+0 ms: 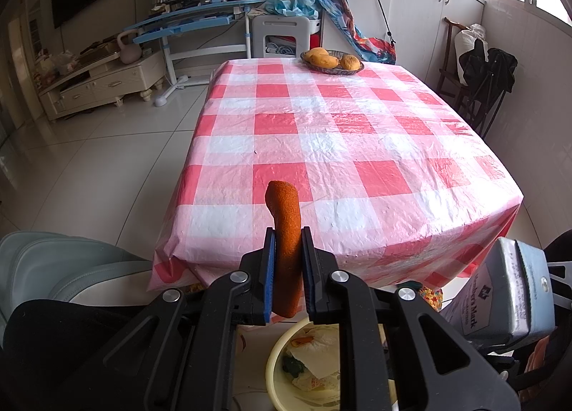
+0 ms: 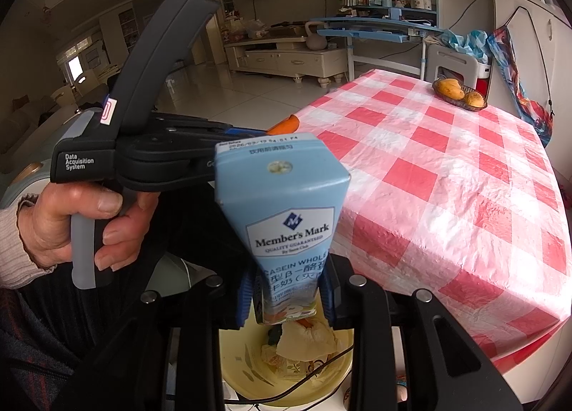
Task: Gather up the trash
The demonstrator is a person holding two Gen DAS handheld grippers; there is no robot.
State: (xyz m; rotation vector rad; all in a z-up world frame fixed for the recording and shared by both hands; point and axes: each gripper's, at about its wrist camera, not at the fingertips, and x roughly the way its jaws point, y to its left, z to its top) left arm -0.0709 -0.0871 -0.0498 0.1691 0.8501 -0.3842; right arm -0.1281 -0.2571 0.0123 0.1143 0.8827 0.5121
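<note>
Two items in hand: left gripper (image 1: 288, 260) clamps the orange peel (image 1: 285, 232), right gripper (image 2: 287, 298) clamps the milk carton (image 2: 286, 218). I judge release into the yellow basin (image 2: 236, 361) next.

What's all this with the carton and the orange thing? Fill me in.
A person is clearing trash with a handheld gripper in each hand. The left gripper is shut on an orange peel; the right gripper is shut on a blue milk carton. Both hang over a yellow basin already holding scraps. The checked table carries only a fruit dish.
</note>
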